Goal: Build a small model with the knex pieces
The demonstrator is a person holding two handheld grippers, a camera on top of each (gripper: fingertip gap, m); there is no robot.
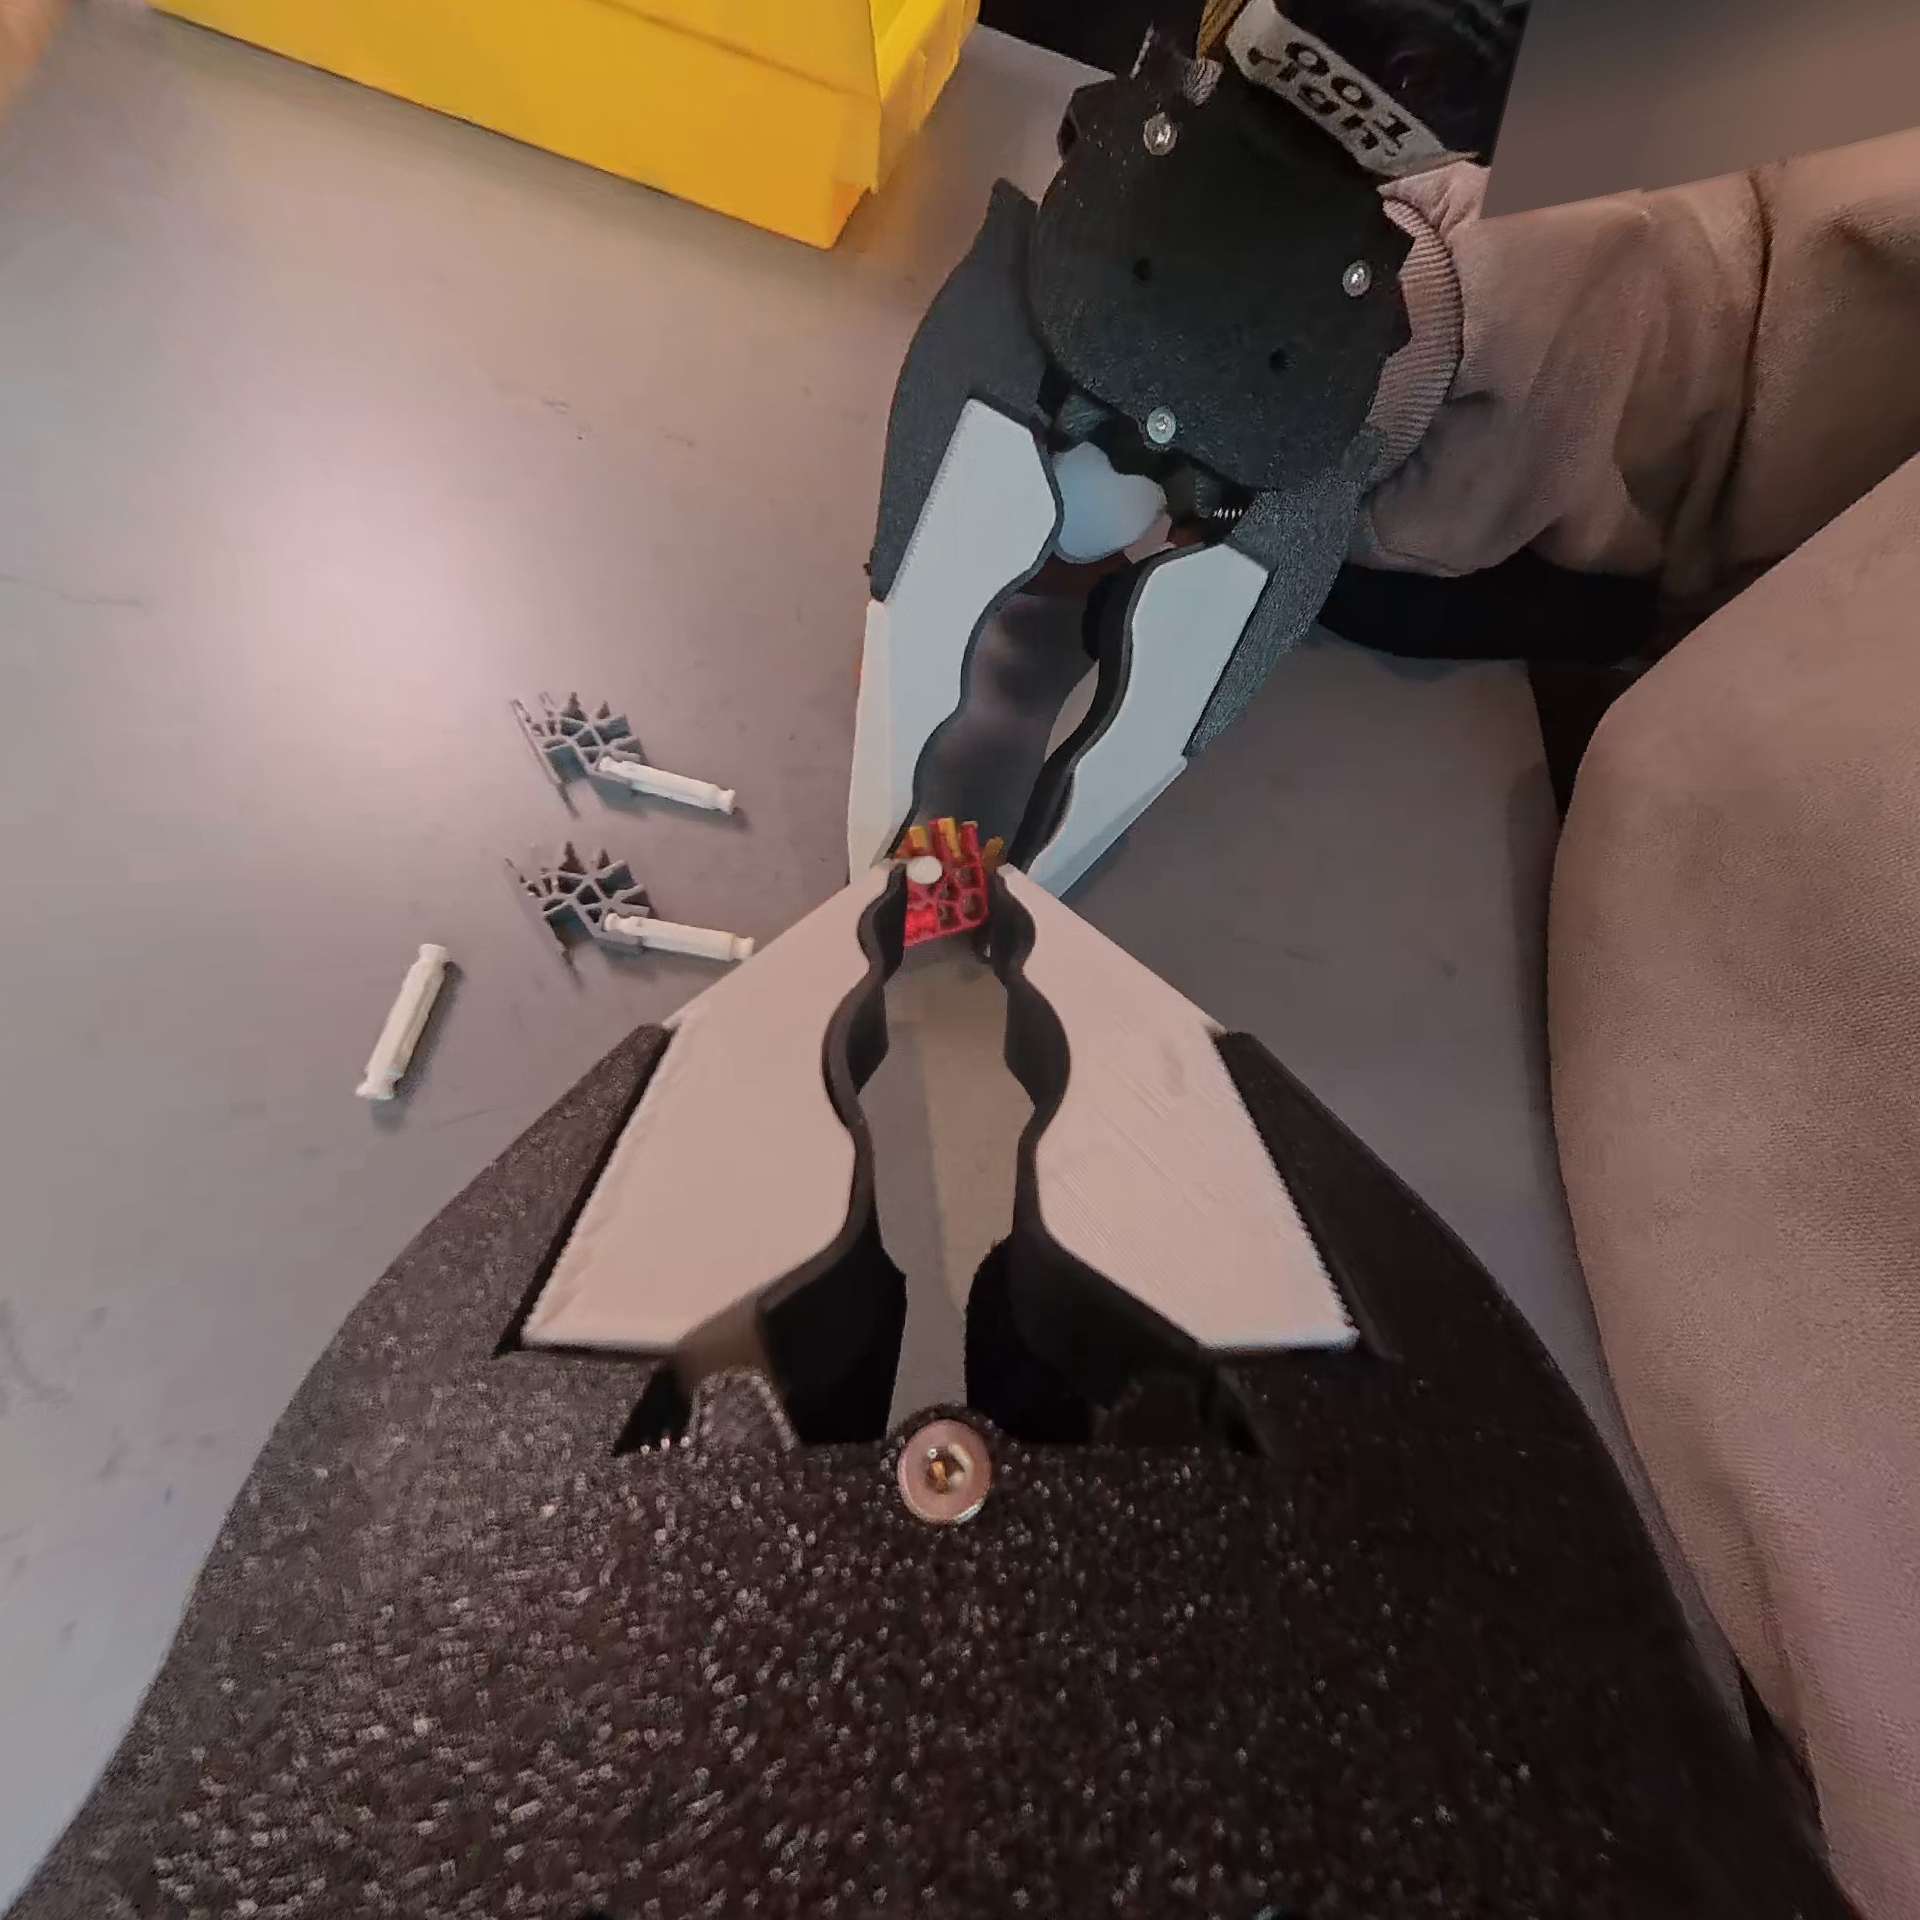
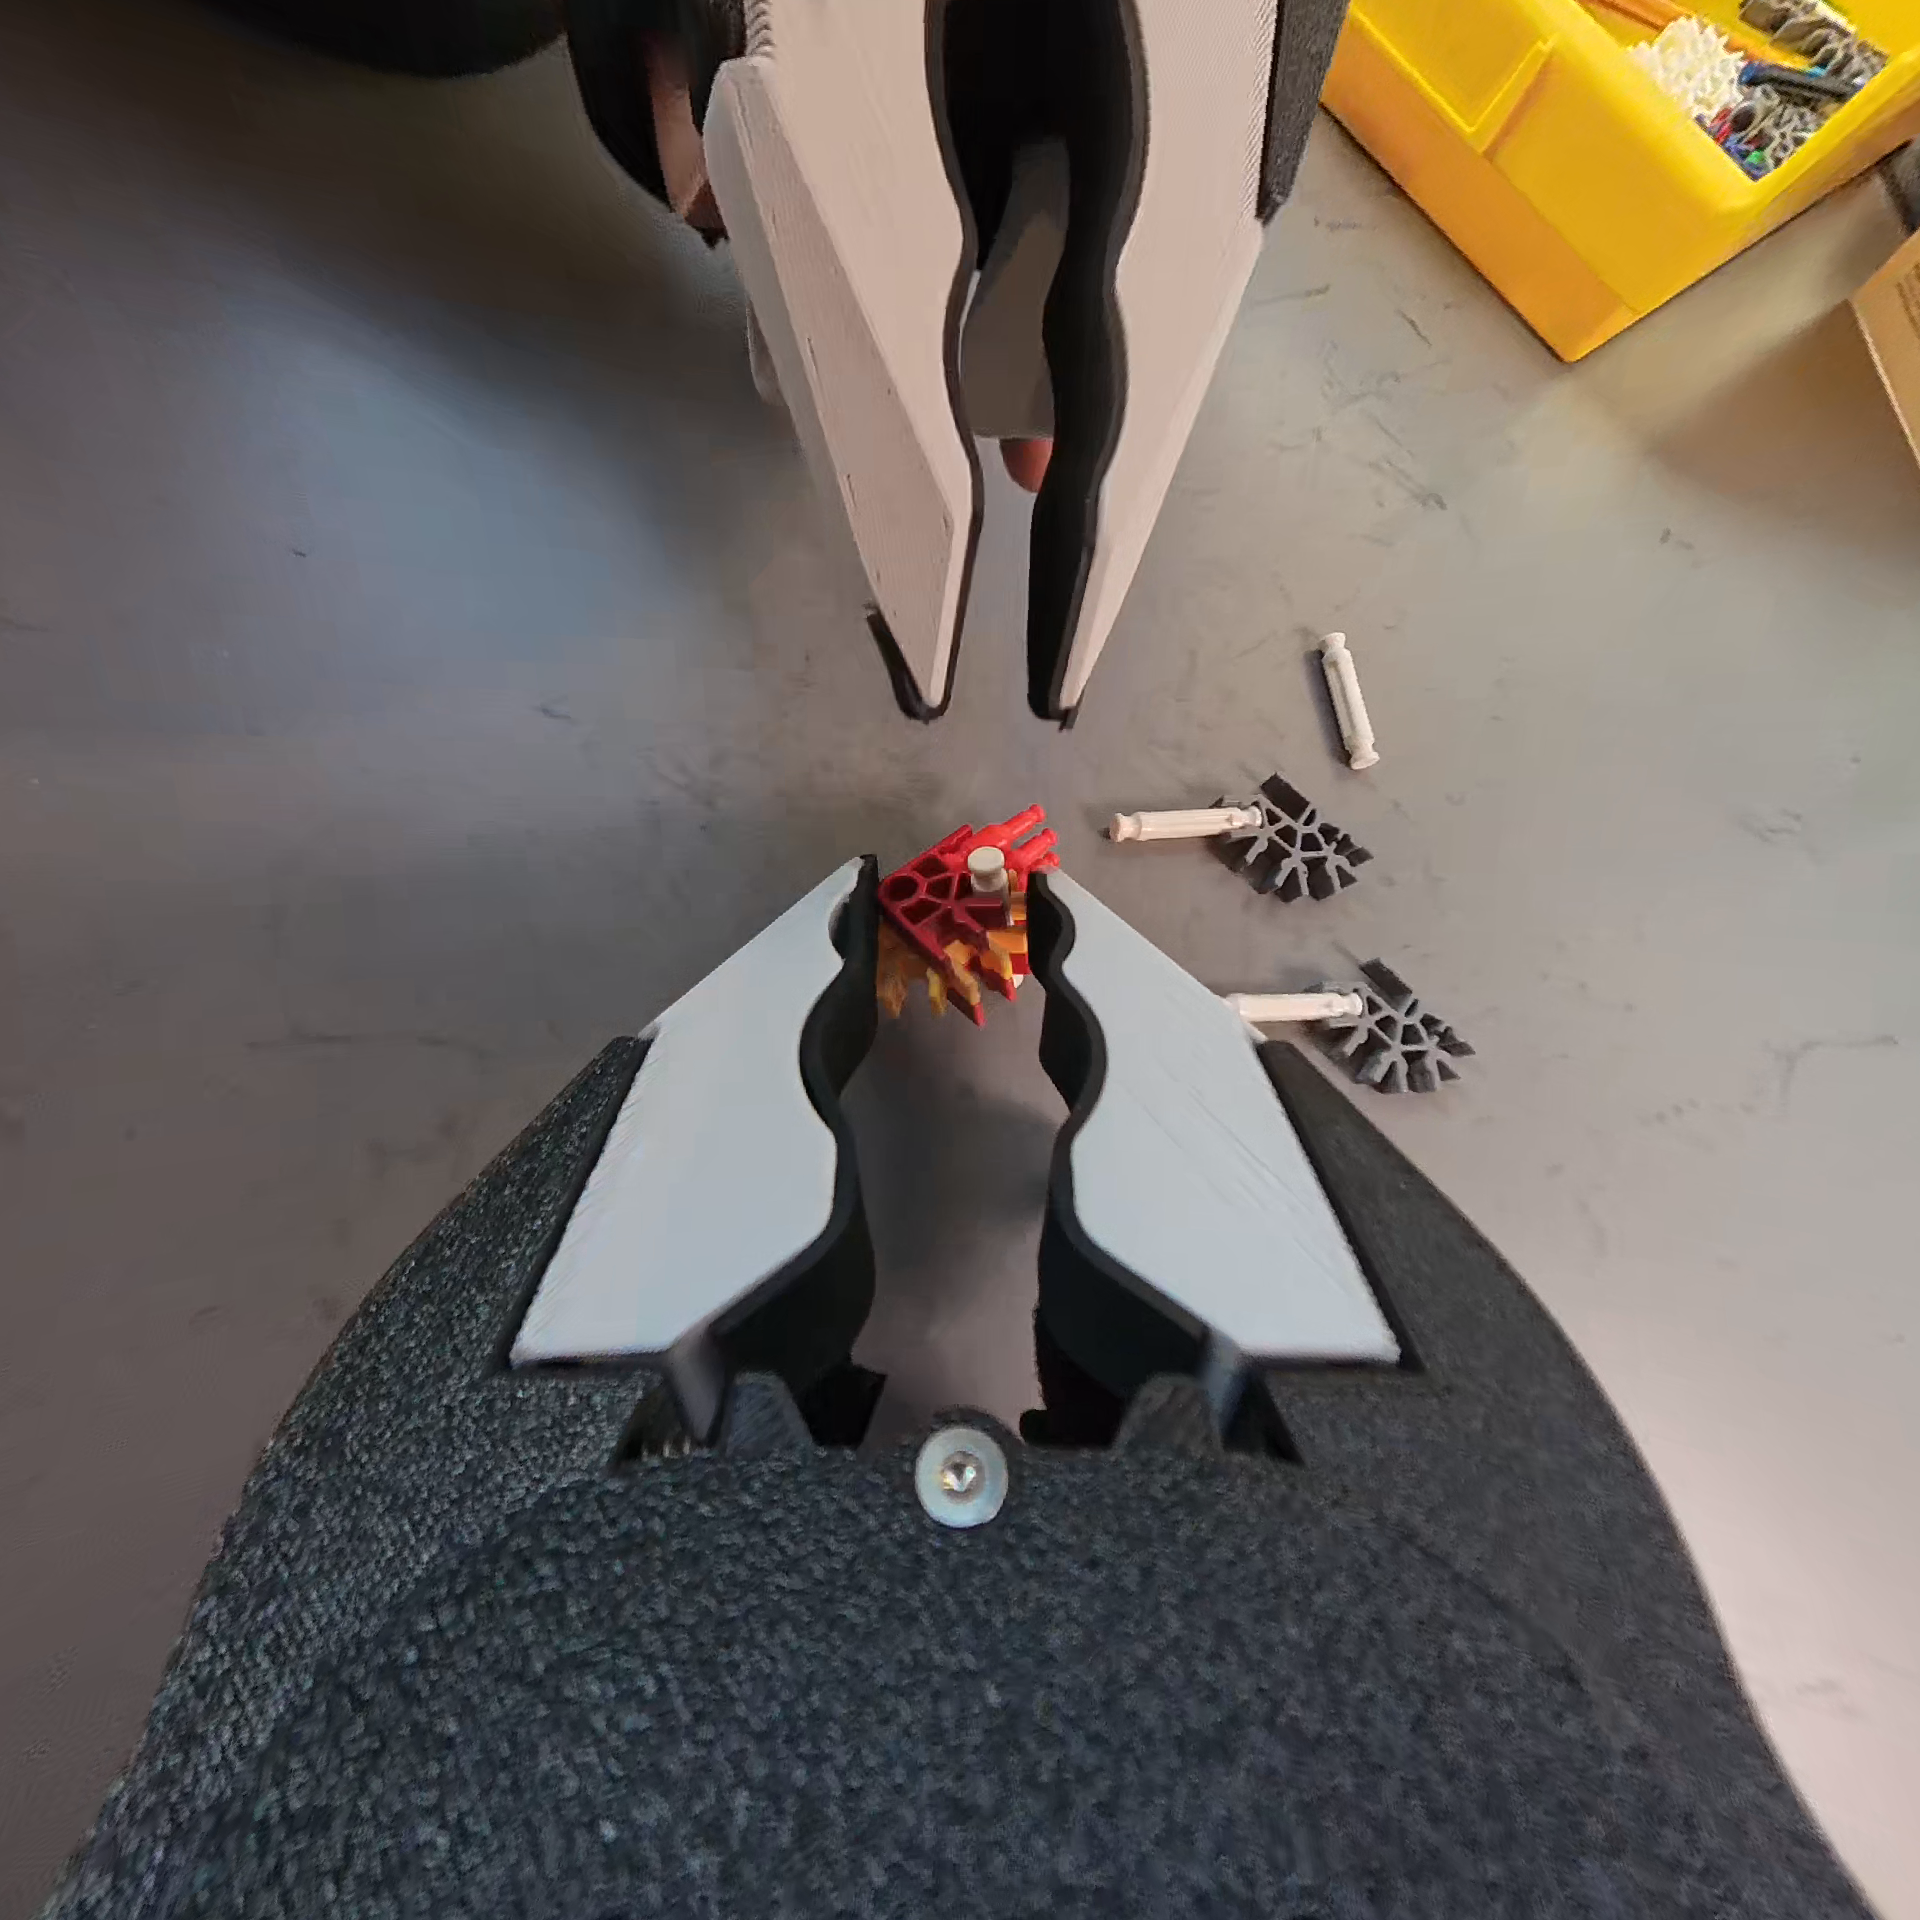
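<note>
My right gripper (image 2: 954,878) is shut on a small assembly: a red connector (image 2: 935,894) joined to an orange connector (image 2: 935,982), with a white rod end (image 2: 984,862) sticking out. It holds this just above the grey table (image 2: 312,520). My left gripper (image 2: 987,712) faces it from the far side, a short way off, with its jaws slightly apart and nothing between them. In the left wrist view the left gripper (image 1: 951,883) points at the red connector (image 1: 940,914), which sits in the tips of the right gripper (image 1: 966,847).
Two grey connectors (image 2: 1294,852) (image 2: 1397,1034), each with a white rod attached, lie on the table beside the grippers, and a loose white rod (image 2: 1348,701) lies near them. A yellow bin (image 2: 1558,156) of small parts stands behind. A person's sleeve (image 1: 1662,416) fills the right side. The gap from one gripper's tips to the other's is roughly 4 centimeters.
</note>
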